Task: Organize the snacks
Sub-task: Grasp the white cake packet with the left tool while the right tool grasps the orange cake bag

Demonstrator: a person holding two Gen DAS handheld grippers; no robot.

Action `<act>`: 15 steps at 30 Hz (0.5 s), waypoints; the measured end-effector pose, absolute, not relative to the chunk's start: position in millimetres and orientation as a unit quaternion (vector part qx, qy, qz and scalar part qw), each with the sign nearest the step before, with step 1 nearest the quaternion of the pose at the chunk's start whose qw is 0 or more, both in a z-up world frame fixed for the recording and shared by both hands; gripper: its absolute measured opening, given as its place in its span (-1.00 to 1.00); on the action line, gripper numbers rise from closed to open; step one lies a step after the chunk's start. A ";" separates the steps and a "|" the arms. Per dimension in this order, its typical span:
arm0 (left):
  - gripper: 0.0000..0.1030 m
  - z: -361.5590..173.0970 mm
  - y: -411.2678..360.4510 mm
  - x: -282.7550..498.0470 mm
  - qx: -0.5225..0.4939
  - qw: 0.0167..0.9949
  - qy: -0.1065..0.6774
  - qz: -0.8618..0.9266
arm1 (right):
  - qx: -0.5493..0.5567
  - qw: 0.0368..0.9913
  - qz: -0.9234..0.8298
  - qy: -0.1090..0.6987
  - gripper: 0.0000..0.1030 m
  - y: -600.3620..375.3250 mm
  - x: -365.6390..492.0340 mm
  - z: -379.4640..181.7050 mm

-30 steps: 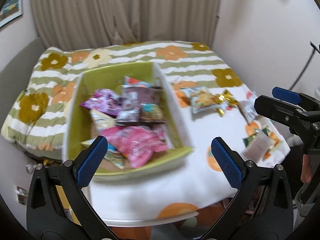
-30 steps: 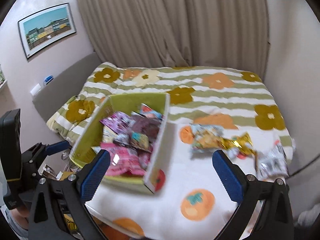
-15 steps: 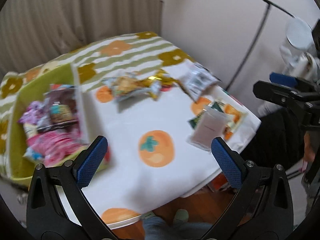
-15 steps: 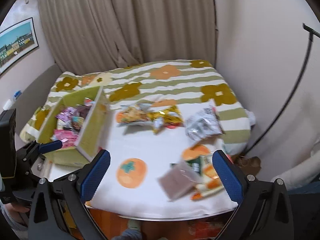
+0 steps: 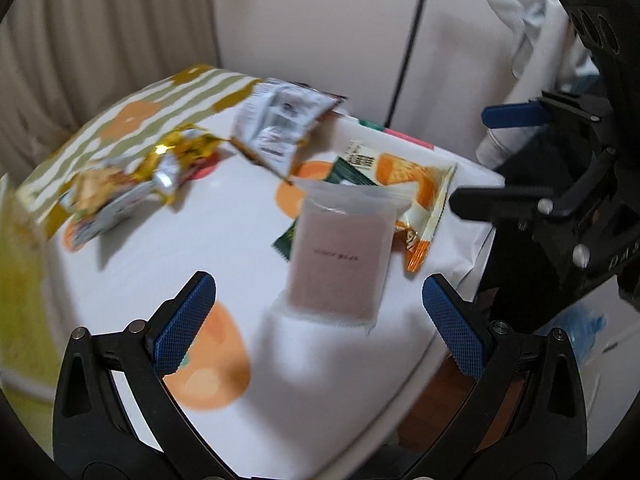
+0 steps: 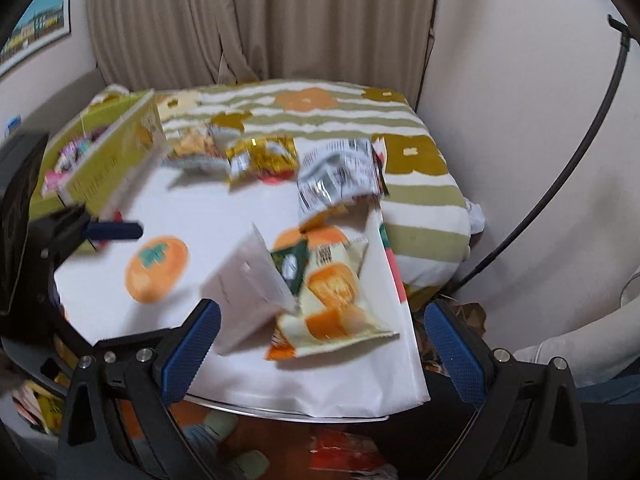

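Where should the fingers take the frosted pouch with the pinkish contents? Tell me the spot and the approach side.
Grip the frosted pouch by its near sealed bottom edge, coming in low from the table's front edge with the open left gripper. That flat seam lies free on the tablecloth, while its far end rests on the orange snack bag, so it probably tilts up there.

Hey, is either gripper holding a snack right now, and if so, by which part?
Nothing is held. The left gripper and the right gripper are both open, apart from the pinkish pouch lying on the table.
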State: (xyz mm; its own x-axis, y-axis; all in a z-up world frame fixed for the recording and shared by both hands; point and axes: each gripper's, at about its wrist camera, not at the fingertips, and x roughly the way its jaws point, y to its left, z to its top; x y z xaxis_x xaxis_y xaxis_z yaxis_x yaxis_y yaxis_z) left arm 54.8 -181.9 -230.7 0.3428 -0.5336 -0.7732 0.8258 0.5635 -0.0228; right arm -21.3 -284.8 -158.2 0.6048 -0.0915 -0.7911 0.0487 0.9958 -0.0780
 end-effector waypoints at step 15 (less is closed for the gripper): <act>0.54 -275.3 -227.9 66.4 0.259 0.753 0.381 -0.469 | -0.120 0.877 -0.031 0.464 0.97 -285.8 -6.2 -198.8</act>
